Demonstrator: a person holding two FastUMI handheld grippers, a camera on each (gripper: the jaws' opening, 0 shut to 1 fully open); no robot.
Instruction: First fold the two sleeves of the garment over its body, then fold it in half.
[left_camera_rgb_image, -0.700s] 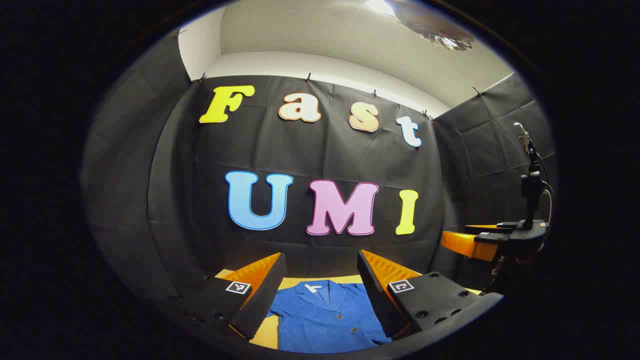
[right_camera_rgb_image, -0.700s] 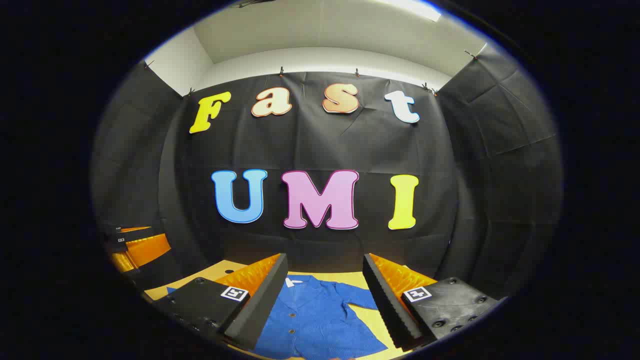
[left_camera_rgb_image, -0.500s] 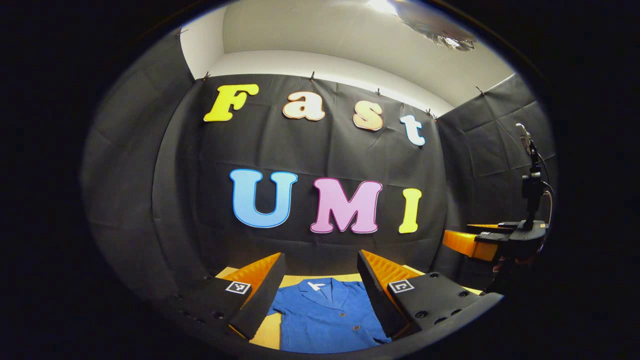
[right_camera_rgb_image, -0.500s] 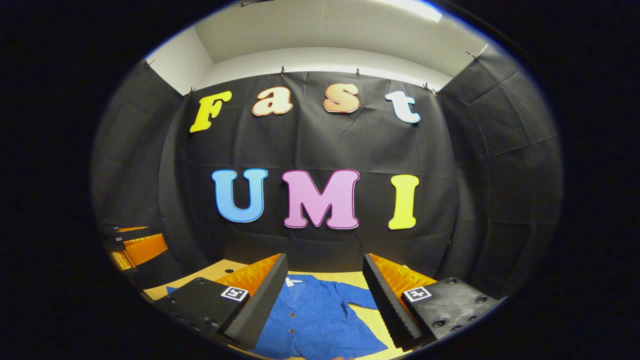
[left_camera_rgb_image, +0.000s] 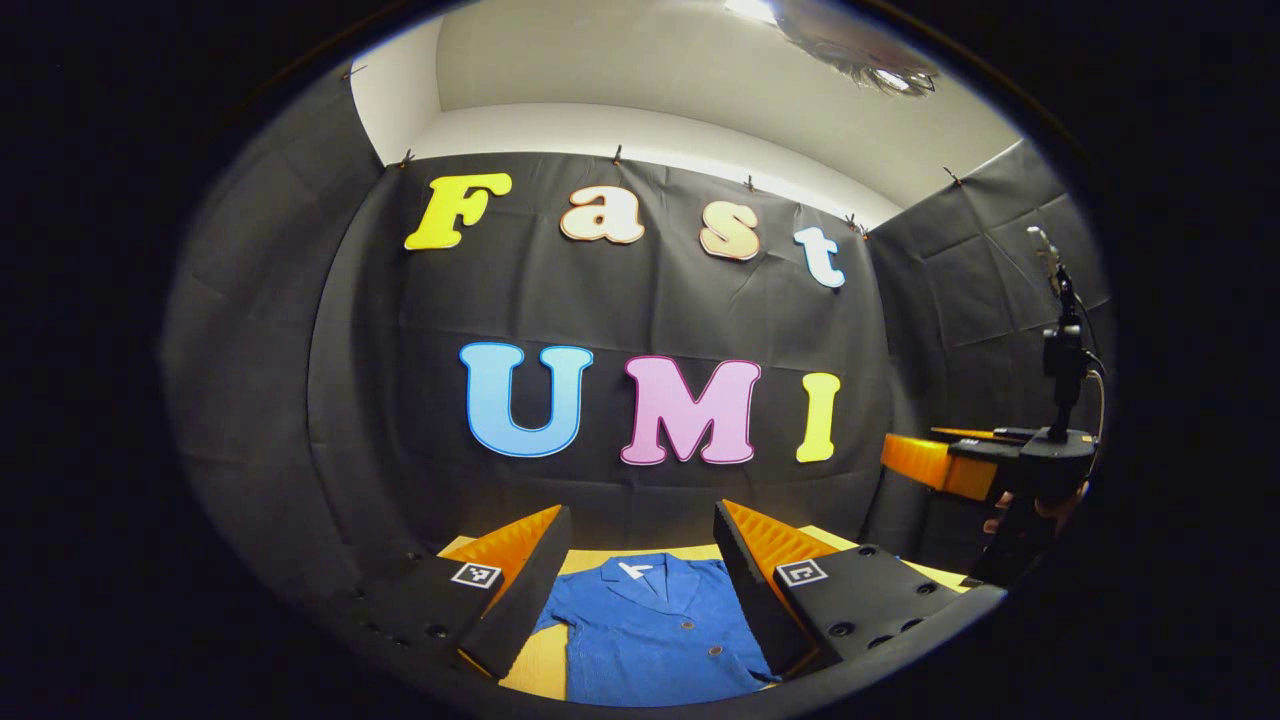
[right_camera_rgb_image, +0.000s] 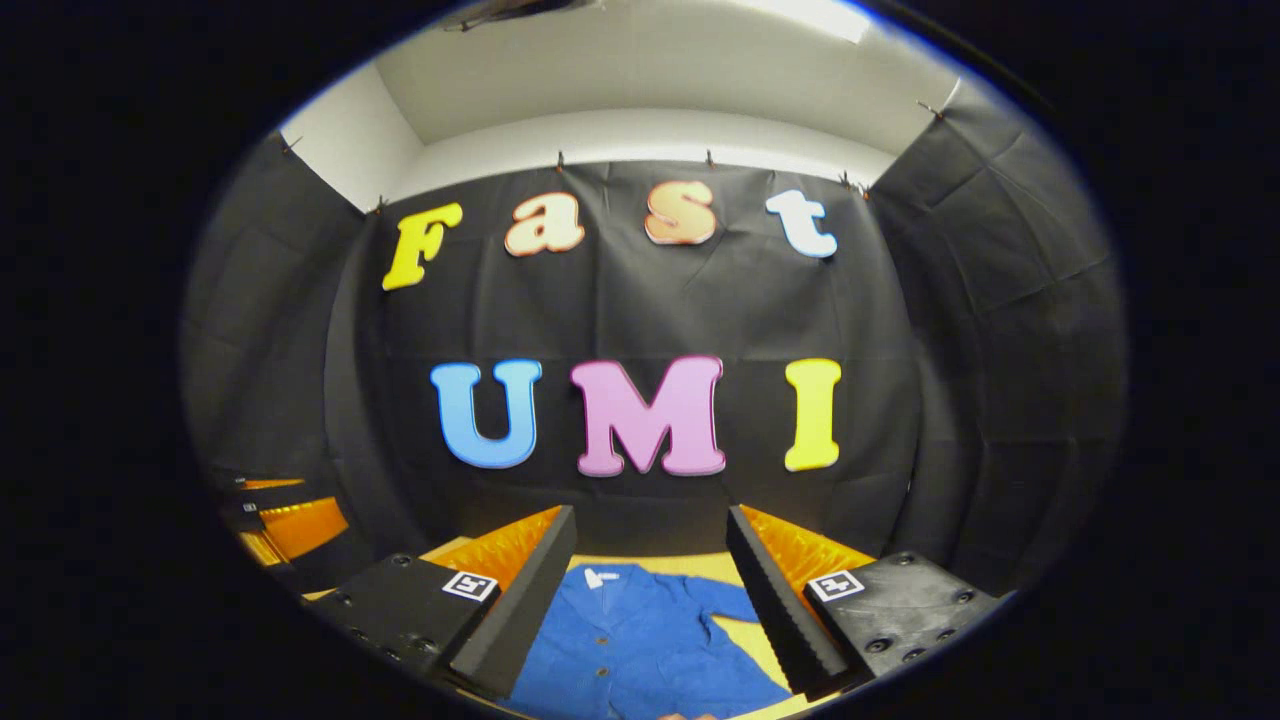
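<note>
The left gripper (left_camera_rgb_image: 640, 560) hangs with its fingers spread wide, nothing between them but air. Below and ahead of that gap a blue jacket (left_camera_rgb_image: 650, 630) lies flat on the yellow table (left_camera_rgb_image: 535, 660), collar away from the fingers; its sleeves are hidden behind them and its hem is cut off. The right gripper (right_camera_rgb_image: 650, 565) is likewise spread and empty above the jacket (right_camera_rgb_image: 640, 640), one sleeve (right_camera_rgb_image: 725, 600) showing beside its right finger. Off to the left gripper's right, the right gripper (left_camera_rgb_image: 960, 470) appears again, a hand (left_camera_rgb_image: 1040, 505) partly visible on its handle.
</note>
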